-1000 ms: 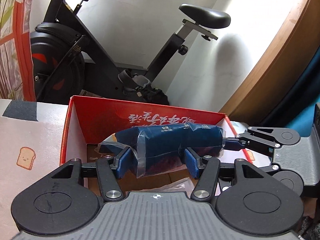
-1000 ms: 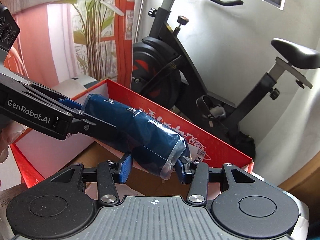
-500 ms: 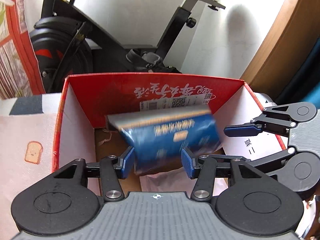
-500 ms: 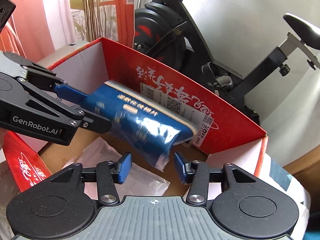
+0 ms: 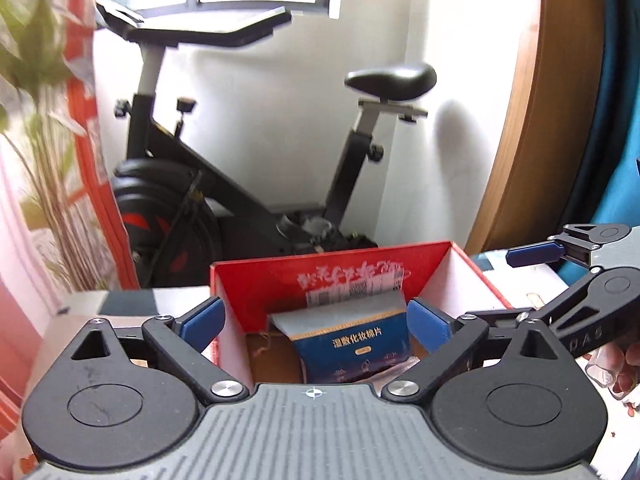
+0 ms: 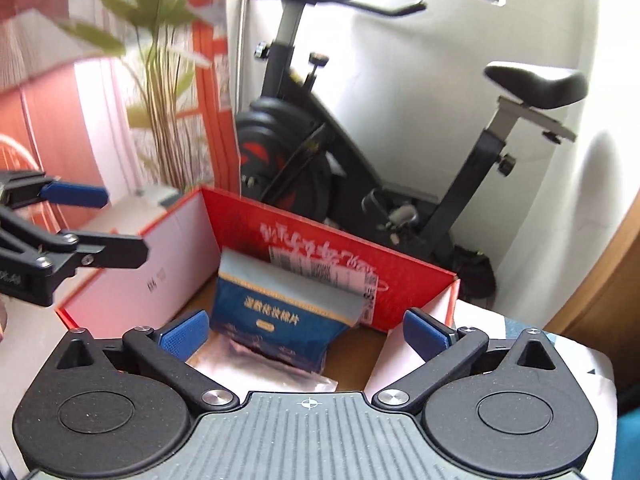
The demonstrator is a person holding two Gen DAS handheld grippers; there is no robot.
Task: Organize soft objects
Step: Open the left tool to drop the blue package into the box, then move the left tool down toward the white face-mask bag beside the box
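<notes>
A blue soft pack of cotton pads (image 5: 352, 346) leans against the far wall inside the red cardboard box (image 5: 248, 292). It shows in the right wrist view (image 6: 280, 312) too, in the same box (image 6: 248, 224). My left gripper (image 5: 314, 322) is open and empty, held above the box's near side. My right gripper (image 6: 306, 330) is open and empty, also above the near side. Each gripper shows at the edge of the other's view: the right one (image 5: 560, 276), the left one (image 6: 80, 220).
A clear plastic bag (image 6: 260, 376) lies on the box floor under the blue pack. A black exercise bike (image 5: 240, 184) stands behind the box by the white wall. A potted plant (image 6: 160, 80) stands at the back left. A wooden panel (image 5: 516, 120) is on the right.
Both grippers let go of the blue pack and opened wide. The pack dropped into the red box and now leans on its far wall. Both grippers drew back and up.
</notes>
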